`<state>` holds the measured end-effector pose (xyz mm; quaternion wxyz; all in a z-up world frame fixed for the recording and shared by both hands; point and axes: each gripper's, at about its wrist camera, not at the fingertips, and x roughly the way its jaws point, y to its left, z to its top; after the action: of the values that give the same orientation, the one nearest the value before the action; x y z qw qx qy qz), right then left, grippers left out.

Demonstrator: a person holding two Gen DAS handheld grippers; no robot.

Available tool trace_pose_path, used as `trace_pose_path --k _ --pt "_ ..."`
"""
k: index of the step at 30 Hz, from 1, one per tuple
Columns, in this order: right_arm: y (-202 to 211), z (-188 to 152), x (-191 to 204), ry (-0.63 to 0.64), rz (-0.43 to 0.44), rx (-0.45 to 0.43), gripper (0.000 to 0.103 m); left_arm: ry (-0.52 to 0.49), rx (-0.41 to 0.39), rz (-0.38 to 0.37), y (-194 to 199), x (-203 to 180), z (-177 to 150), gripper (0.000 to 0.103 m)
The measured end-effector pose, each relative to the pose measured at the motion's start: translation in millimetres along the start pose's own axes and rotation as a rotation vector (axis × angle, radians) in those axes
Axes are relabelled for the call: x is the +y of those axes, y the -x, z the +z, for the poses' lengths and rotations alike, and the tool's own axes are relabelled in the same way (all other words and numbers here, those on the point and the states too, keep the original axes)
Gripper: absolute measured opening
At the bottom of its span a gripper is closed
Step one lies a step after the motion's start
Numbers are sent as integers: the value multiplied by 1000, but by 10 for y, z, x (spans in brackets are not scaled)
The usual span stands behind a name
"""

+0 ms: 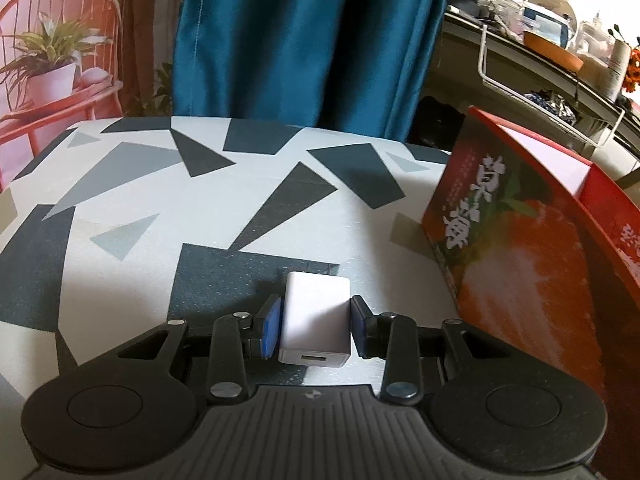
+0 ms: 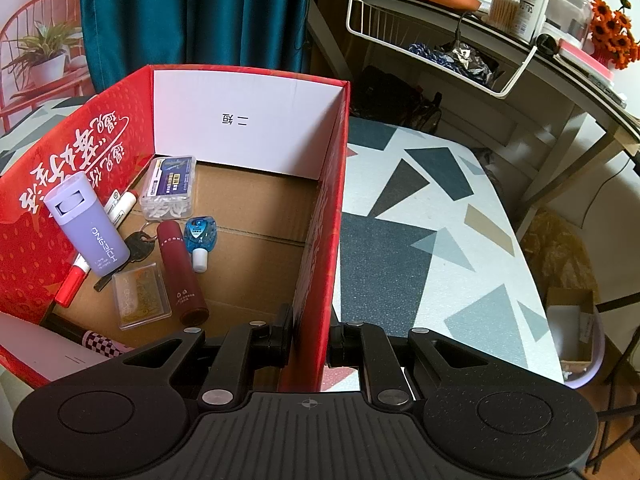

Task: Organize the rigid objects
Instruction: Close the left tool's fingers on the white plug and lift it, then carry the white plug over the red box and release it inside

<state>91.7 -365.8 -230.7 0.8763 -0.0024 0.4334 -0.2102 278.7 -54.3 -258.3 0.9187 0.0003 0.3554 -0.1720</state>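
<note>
Left gripper (image 1: 314,328) pinching white charger (image 1: 316,316) above bench (image 1: 120,200), just left of red box (image 1: 520,240). Right gripper (image 2: 310,340) clamped on box wall (image 2: 320,240); small items inside.

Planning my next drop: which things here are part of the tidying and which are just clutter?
Job: white charger in left gripper; red box, wall clamped by right gripper; lilac case, maroon tube inside.
Clutter: wire basket, orange flowers.

left hand-held gripper (image 1: 316,326) tilts downward, blue pads clamped on a white charger (image 1: 316,316). right hand-held gripper (image 2: 310,338) tilts downward, pinching a box wall (image 2: 316,280).
</note>
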Motion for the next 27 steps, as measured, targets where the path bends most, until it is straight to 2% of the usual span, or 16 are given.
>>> trace_pose_path --k 5,9,16,21,24,27 --pt "0 -1 1 0 0 0 14 -9 -21 -20 124 -49 53 39" --pt "0 0 0 -1 0 -1 14 -10 -22 -60 261 -112 231 39" --pt "0 -1 1 -1 0 -1 14 -131 -101 -186 600 -577 668 39" --pt "-1 -1 0 -1 0 -1 14 -243 -43 -313 556 -1098 740 39" --pt "-1 -2 -1 -1 0 -1 14 -309 12 -364 430 -1373 671 39" --pt "-2 1 6 1 0 1 14 -342 59 -391 258 -1475 608 39"
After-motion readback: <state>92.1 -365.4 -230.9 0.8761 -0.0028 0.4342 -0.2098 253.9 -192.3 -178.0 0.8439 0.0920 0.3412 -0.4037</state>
